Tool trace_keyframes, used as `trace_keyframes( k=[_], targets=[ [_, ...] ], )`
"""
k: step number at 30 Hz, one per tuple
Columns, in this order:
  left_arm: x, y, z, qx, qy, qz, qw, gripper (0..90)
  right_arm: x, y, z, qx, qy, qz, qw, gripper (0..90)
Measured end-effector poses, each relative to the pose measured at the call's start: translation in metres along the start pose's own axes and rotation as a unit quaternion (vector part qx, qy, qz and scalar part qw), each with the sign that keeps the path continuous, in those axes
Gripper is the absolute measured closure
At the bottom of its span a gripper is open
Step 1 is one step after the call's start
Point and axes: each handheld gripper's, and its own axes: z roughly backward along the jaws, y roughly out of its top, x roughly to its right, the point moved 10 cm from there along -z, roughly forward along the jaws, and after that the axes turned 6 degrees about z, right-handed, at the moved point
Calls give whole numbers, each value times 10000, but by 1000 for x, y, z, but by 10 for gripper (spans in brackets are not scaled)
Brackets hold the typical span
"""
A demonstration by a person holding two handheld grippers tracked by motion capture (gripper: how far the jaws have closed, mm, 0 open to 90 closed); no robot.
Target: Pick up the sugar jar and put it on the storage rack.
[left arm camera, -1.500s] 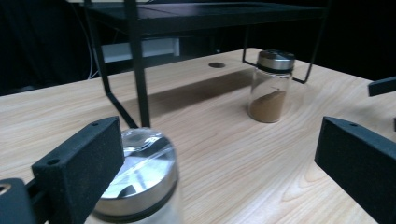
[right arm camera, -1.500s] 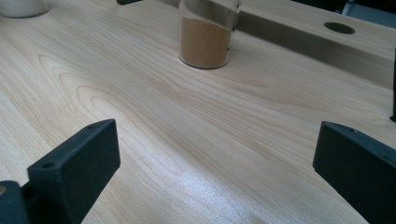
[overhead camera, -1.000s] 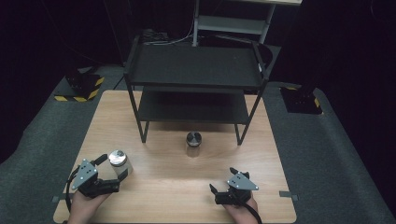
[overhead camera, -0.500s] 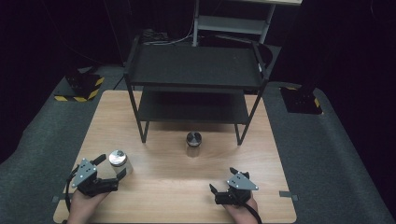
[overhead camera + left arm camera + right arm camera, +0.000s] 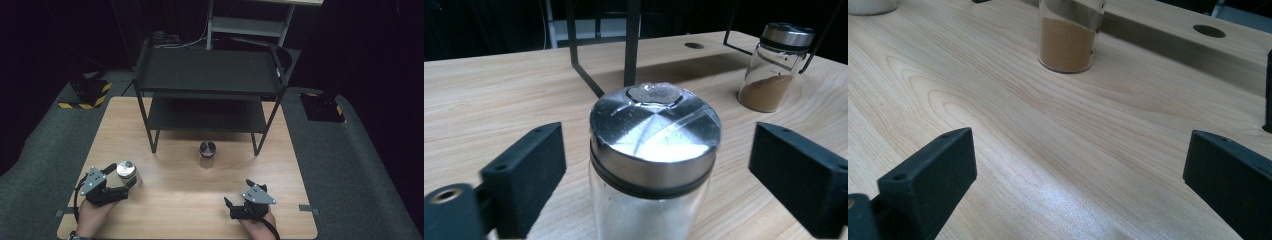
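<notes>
A glass jar of white powder with a steel lid stands at the table's near left. My left gripper straddles it just below the lid. Its jaws have just been closing, and a gap still shows between each pad and the glass. A second jar with brown powder stands mid-table in front of the rack. Near the front right edge my right gripper rests open over bare wood, aimed toward the brown jar.
A black two-tier metal rack stands on the far half of the wooden table, with its legs just behind the brown jar. A round hole is cut in the tabletop. Dark carpet surrounds the table.
The left gripper has crept slightly in around the white jar. The right gripper and both jars have stayed put.
</notes>
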Motion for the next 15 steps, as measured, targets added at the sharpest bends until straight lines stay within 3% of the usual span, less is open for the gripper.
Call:
trace_keyframes(
  k=[9,15],
  targets=[
    [0,1,-7,-62,113,-97,9999,259,0,0,0,-5,-4,10,10000,1],
    [1,-1,-9,-85,118,-68,9999,298,0,0,0,-36,-10,31,10000,1]
  ],
)
